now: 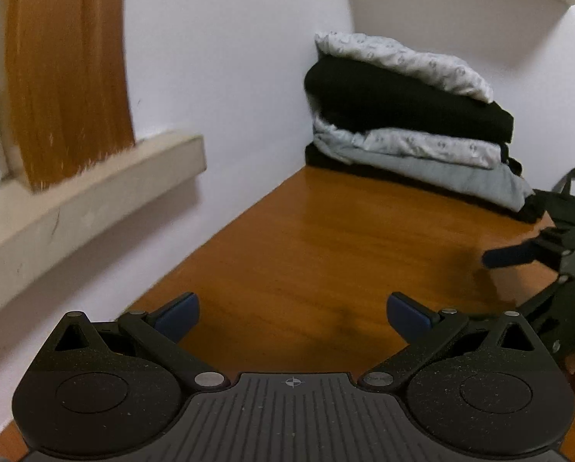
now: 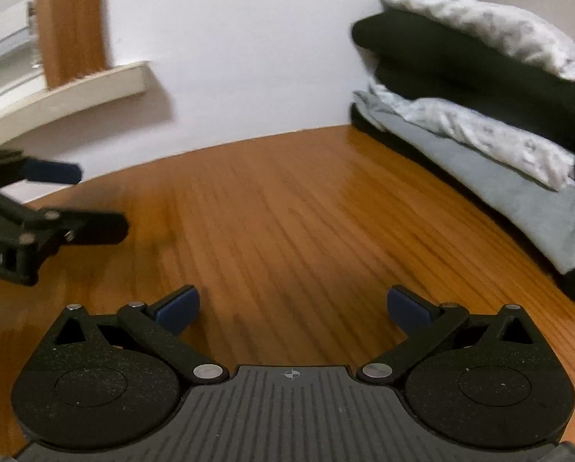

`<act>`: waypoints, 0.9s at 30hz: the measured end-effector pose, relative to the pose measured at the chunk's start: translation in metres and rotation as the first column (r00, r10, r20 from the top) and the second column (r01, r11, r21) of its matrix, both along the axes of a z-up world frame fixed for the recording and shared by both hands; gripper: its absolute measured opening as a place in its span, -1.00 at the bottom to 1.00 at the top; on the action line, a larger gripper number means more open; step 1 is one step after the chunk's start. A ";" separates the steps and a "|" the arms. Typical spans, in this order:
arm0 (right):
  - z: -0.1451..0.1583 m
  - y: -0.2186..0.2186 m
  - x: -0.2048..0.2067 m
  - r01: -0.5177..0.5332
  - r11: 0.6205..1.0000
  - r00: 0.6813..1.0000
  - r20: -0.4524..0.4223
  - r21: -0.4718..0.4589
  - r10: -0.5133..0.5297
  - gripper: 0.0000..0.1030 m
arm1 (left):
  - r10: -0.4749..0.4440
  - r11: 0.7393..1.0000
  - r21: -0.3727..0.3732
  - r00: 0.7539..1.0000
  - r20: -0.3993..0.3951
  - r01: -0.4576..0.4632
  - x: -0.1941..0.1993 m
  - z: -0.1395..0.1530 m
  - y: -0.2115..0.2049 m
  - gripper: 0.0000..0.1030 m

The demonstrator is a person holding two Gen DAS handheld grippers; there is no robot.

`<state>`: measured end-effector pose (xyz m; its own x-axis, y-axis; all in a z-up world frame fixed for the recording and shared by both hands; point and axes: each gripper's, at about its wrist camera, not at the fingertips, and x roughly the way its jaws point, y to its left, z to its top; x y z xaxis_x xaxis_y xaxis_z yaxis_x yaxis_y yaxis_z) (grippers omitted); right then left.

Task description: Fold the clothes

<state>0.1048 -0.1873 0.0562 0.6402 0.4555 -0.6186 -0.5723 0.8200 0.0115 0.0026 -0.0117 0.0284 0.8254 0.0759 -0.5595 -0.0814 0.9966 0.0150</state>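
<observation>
Plainly both tools, left tool [image 1: 293, 317] and right tool [image 2: 293, 308], gape empty; folded stack [image 2: 480, 115] runs off-frame.

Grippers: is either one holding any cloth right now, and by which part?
Nothing is held. The left gripper and right gripper are both open over the bare wooden table; the folded clothes stack sits untouched.

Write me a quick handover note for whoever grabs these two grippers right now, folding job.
Left gripper: jaws open, empty, over the bare brown wooden table.
Right gripper: jaws open, empty, over the same table.
Clothes: stack of folded black, grey and white patterned garments sits in the far right corner against the white wall.
Done: that stack looks folded.
Left: no unfolded garment in view; look for the next one.
</observation>
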 end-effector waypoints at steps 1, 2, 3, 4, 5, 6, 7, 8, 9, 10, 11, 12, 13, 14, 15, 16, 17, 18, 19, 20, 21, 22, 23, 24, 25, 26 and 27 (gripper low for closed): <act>-0.001 0.000 0.001 0.025 1.000 1.000 -0.007 0.004 -0.025 1.00 | -0.006 1.000 -0.003 1.000 -0.002 0.006 0.000 -0.003 0.003 1.00; -0.001 0.001 0.002 0.050 0.999 0.999 -0.015 0.007 -0.050 1.00 | -0.012 1.000 -0.003 1.000 -0.007 0.012 0.000 -0.005 0.006 1.00; -0.001 0.002 0.003 0.068 0.998 0.998 -0.015 0.007 -0.068 1.00 | -0.019 1.000 -0.002 1.000 -0.016 0.019 0.001 -0.006 0.007 1.00; -0.001 0.003 0.001 0.092 0.996 0.996 -0.016 0.007 -0.092 1.00 | -0.022 1.000 -0.001 0.999 -0.026 0.022 0.002 -0.007 0.008 1.00; -0.002 0.005 -0.001 0.116 0.993 0.993 -0.016 0.007 -0.116 1.00 | -0.024 1.000 0.001 0.999 -0.037 0.024 0.002 -0.008 0.009 1.00; -0.002 0.007 -0.004 0.146 0.989 0.989 -0.016 0.006 -0.146 1.00 | -0.028 1.000 0.004 0.999 -0.046 0.028 0.003 -0.009 0.010 1.00; -0.002 0.009 -0.008 0.176 0.984 0.984 -0.016 0.006 -0.176 1.00 | -0.033 0.999 0.006 0.998 -0.053 0.033 0.003 -0.011 0.010 1.00; -0.002 0.011 -0.011 0.206 0.979 0.978 -0.016 0.006 -0.206 1.00 | -0.041 0.999 0.004 0.997 -0.060 0.041 0.003 -0.013 0.011 1.00; -0.004 0.013 -0.015 0.220 0.975 0.975 -0.016 0.006 -0.220 1.00 | -0.054 0.999 -0.006 0.996 -0.069 0.054 0.003 -0.014 0.012 1.00; -0.004 0.015 -0.020 0.229 0.973 0.973 -0.016 0.006 -0.229 1.00 | -0.071 0.997 -0.022 0.995 -0.074 0.069 0.003 -0.014 0.013 1.00; -0.005 0.016 -0.024 0.238 0.971 0.971 -0.015 0.006 -0.238 1.00 | -0.079 0.996 -0.035 0.994 -0.075 0.076 0.002 -0.014 0.015 1.00; -0.006 0.018 -0.029 0.247 0.969 0.969 -0.015 0.006 -0.247 1.00 | -0.076 0.996 -0.044 0.994 -0.073 0.073 0.002 -0.014 0.017 1.00; -0.008 0.021 -0.033 0.267 0.964 0.964 -0.013 0.003 -0.267 1.00 | -0.073 0.996 -0.056 0.995 -0.074 0.069 0.002 -0.014 0.019 1.00; -0.009 0.023 -0.036 0.295 0.956 0.956 -0.013 0.003 -0.295 1.00 | -0.070 0.995 -0.072 0.994 -0.079 0.064 0.002 -0.014 0.021 1.00; -0.010 0.025 -0.040 0.323 0.947 0.946 -0.013 0.004 -0.323 1.00 | -0.069 0.994 -0.086 0.994 -0.080 0.062 0.001 -0.013 0.024 1.00; -0.012 0.028 -0.045 0.350 0.937 0.937 -0.011 0.002 -0.350 1.00 | -0.071 0.994 -0.094 0.995 -0.077 0.063 0.000 -0.013 0.025 1.00; -0.014 0.032 -0.048 0.371 0.929 0.929 -0.010 0.001 -0.371 1.00 | -0.072 0.993 -0.097 0.994 -0.076 0.065 -0.001 -0.013 0.026 1.00; -0.015 0.034 -0.052 0.394 0.919 0.919 -0.010 0.001 -0.394 1.00 | -0.073 0.993 -0.097 0.994 -0.077 0.066 -0.002 -0.013 0.026 1.00; -0.016 0.037 -0.055 0.418 0.909 0.909 -0.010 0.001 -0.418 1.00 | -0.074 0.994 -0.092 0.994 -0.081 0.067 -0.004 -0.013 0.026 1.00; -0.016 0.039 -0.059 0.444 0.896 0.896 -0.011 0.000 -0.444 1.00 | -0.077 0.994 -0.081 0.993 -0.087 0.070 -0.006 -0.013 0.026 1.00; -0.016 0.041 -0.065 0.463 0.886 0.886 -0.011 0.001 -0.463 1.00 | -0.081 0.995 -0.059 0.992 -0.097 0.075 -0.009 -0.013 0.025 1.00; -0.016 0.042 -0.071 0.482 0.876 0.876 -0.011 0.001 -0.481 1.00 | -0.079 0.997 -0.029 0.991 -0.109 0.076 -0.011 -0.013 0.023 1.00; -0.016 0.042 -0.077 0.494 0.869 0.869 -0.012 0.002 -0.494 1.00 | -0.070 0.998 -0.002 0.991 -0.118 0.070 -0.014 -0.013 0.022 1.00; -0.016 0.043 -0.083 0.507 0.862 0.862 -0.012 0.003 -0.507 1.00 | -0.060 0.998 0.006 0.991 -0.120 0.061 -0.018 -0.013 0.024 1.00; -0.015 0.044 -0.090 0.516 0.857 0.857 -0.012 0.002 -0.516 1.00 | -0.053 0.999 0.003 0.991 -0.121 0.054 -0.022 -0.013 0.027 1.00; -0.015 0.045 -0.096 0.525 0.851 0.851 -0.012 0.001 -0.525 1.00 | -0.049 0.999 0.004 0.991 -0.121 0.050 -0.026 -0.013 0.028 1.00; -0.015 0.048 -0.101 0.532 0.847 0.847 -0.012 0.000 -0.532 1.00 | -0.050 0.999 0.004 0.991 -0.121 0.051 -0.030 -0.013 0.029 1.00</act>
